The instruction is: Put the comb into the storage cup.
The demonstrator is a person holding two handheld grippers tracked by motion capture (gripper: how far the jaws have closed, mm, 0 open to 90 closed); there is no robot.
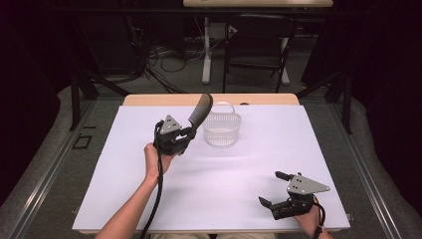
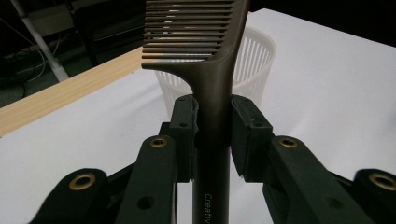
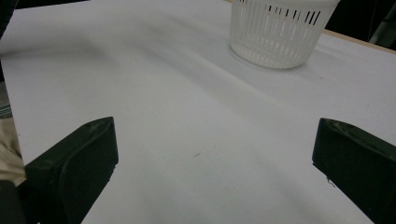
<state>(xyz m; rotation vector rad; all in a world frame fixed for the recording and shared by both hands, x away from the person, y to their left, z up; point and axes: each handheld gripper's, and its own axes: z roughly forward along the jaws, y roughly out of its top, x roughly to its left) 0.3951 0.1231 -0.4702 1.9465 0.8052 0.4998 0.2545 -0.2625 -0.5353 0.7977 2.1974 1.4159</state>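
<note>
L claw pinches comb beside basket; R claw spread near table edge.

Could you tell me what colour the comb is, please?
The comb is dark brown, clearest in the left gripper view.

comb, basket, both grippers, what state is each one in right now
comb: off the table, clamped by its handle, teeth end up, beside the basket
basket: upright on the table, nothing seen inside
left gripper: shut on the comb
right gripper: open, holding nothing, low near the table's near edge
</note>
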